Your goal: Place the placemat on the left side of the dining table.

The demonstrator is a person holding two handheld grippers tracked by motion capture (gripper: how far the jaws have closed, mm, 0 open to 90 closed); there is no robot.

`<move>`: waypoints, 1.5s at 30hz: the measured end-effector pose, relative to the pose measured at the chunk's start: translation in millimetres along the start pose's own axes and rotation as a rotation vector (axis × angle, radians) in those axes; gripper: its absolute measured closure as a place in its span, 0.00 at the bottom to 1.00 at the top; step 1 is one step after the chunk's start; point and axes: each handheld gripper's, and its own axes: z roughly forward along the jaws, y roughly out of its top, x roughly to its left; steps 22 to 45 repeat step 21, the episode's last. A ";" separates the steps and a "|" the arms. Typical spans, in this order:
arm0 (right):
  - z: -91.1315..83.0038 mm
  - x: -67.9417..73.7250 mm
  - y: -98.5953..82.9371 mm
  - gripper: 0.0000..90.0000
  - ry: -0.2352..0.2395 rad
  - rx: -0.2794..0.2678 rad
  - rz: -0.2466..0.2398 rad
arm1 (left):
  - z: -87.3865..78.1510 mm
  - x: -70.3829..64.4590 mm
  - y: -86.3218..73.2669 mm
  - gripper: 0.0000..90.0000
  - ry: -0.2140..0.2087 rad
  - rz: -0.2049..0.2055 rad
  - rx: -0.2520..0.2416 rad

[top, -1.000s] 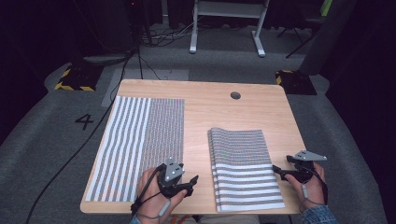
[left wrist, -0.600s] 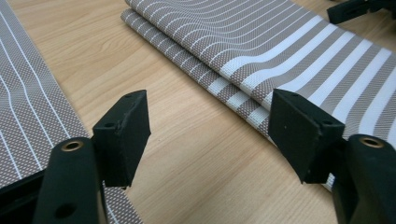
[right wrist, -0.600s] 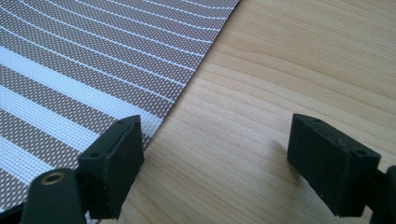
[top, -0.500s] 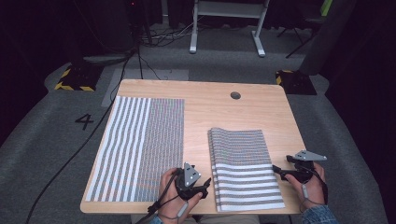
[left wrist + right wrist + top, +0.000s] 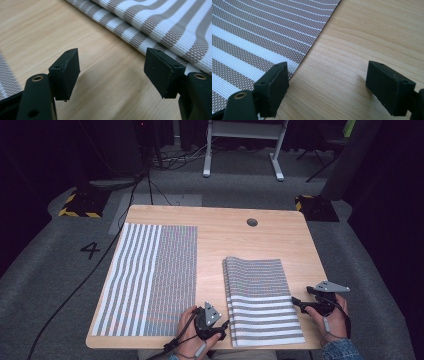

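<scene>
Striped woven mat (image 5: 262,300) – folded double, flat btwn open hand-held grippers.

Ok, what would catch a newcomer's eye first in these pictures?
Two striped mats on the wooden table: a flat mat spread at the left and a folded mat at the right. An open left claw and right claw flank the folded one at the near edge.

A pale wooden counter (image 5: 220,235) carries two striped mats. The folded mat (image 5: 260,300) lies between the two pairs of fingers, its edges just beside each. The flat mat (image 5: 150,275) lies spread beyond the left fingers' outer side.
</scene>
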 end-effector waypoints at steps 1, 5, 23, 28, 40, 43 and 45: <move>0.0 0.0 0.0 0.21 0.000 0.000 0.000 | 1.2 -0.5 0.0 0.32 -0.008 0.006 0.007; 0.0 0.0 0.0 0.21 -0.001 0.000 0.000 | 3.9 -3.3 0.4 0.30 -0.010 0.025 0.029; 0.0 0.0 -0.1 0.21 -0.001 0.000 -0.001 | 5.9 -5.9 -2.4 0.20 0.038 -0.004 0.014; 0.0 0.0 -0.1 0.21 -0.001 0.000 -0.001 | 5.9 -5.9 -2.4 0.20 0.038 -0.004 0.014; 0.0 0.0 -0.1 0.21 -0.001 0.000 -0.001 | 5.9 -5.9 -2.4 0.20 0.038 -0.004 0.014; 0.0 0.0 -0.1 0.21 -0.001 0.000 -0.001 | 5.9 -5.9 -2.4 0.20 0.038 -0.004 0.014; 0.0 0.0 -0.1 0.21 -0.001 0.000 -0.001 | 5.9 -5.9 -2.4 0.20 0.038 -0.004 0.014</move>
